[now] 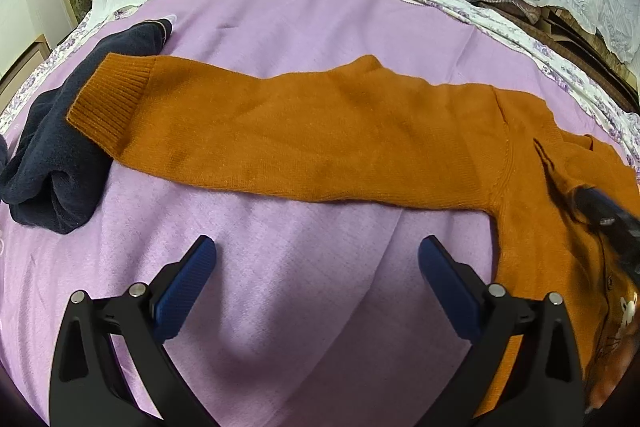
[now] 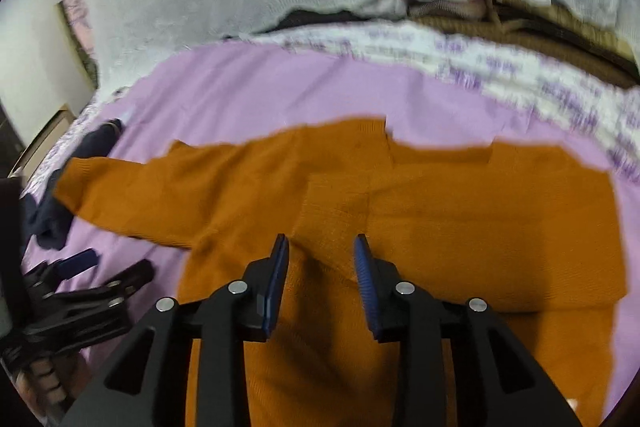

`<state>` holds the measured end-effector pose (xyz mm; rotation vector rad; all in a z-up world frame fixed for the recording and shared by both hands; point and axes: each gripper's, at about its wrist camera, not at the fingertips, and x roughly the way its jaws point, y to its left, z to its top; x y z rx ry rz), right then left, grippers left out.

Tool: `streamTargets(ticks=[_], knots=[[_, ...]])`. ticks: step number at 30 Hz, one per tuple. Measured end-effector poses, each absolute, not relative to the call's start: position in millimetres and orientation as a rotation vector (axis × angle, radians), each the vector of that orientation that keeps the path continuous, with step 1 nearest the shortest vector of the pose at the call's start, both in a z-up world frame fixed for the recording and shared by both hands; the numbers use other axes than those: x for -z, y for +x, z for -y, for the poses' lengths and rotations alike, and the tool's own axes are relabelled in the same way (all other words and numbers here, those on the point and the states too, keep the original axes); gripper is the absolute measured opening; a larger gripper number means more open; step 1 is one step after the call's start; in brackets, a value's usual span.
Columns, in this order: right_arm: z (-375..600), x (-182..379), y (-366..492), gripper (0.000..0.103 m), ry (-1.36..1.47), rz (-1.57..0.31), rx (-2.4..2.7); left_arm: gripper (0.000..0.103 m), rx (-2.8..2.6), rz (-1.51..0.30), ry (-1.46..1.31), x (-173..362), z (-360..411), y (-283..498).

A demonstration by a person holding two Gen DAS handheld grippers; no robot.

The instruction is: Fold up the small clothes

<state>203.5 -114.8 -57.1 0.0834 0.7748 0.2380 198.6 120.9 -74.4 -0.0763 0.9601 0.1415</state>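
While the left tongs (image 1: 316,251) hover wide apart over the purple sheet (image 1: 280,307), the right tongs (image 2: 321,247) gape above the orange sweater (image 2: 440,207).

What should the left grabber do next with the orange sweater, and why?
Probably move the left gripper forward and pinch the sleeve. Its jaws are open and empty over the blanket, and the sleeve lies stretched out flat, not folded in yet.

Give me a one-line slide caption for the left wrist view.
Open left gripper hovers before orange sweater sleeve on purple blanket.
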Motion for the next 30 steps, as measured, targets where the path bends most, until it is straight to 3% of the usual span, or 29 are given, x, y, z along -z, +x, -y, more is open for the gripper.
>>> streamTargets(ticks=[3, 6, 8, 17, 23, 24, 26, 30], knots=[[139.3, 31.6, 189.0, 0.033, 0.072, -0.694, -0.182, 0.099, -0.142, -0.96, -0.075, 74.5, -120.8, 198.6], [184.3, 23.6, 191.2, 0.024, 0.108, -0.678, -0.068, 0.099, -0.143, -0.96, -0.072, 75.1, -120.8, 197.9], [213.3, 30.7, 198.8, 0.017, 0.154, -0.705, 0.0, 0.099, -0.143, -0.962, -0.071, 75.8, -120.8, 198.1], [265.2, 91.8, 204.6, 0.014, 0.247, -0.842, 0.109, 0.099, -0.14, -0.969, -0.065, 78.2, -122.2, 198.0], [215.4, 64.8, 194.2, 0.02, 0.167, -0.781, 0.011, 0.099, -0.14, -0.97, -0.081, 75.9, -125.6, 198.3], [202.8, 63.9, 194.0, 0.023, 0.147, -0.784, -0.019, 0.099, -0.143, -0.968, -0.09, 74.2, -127.6, 198.8], [181.9, 70.3, 196.7, 0.039, 0.118, -0.816, -0.074, 0.099, -0.15, -0.964, -0.118, 69.9, -135.9, 198.4], [160.5, 97.0, 203.8, 0.05, 0.06, -0.835, -0.083, 0.099, -0.181, -0.946, -0.167, 59.1, -158.7, 199.6]])
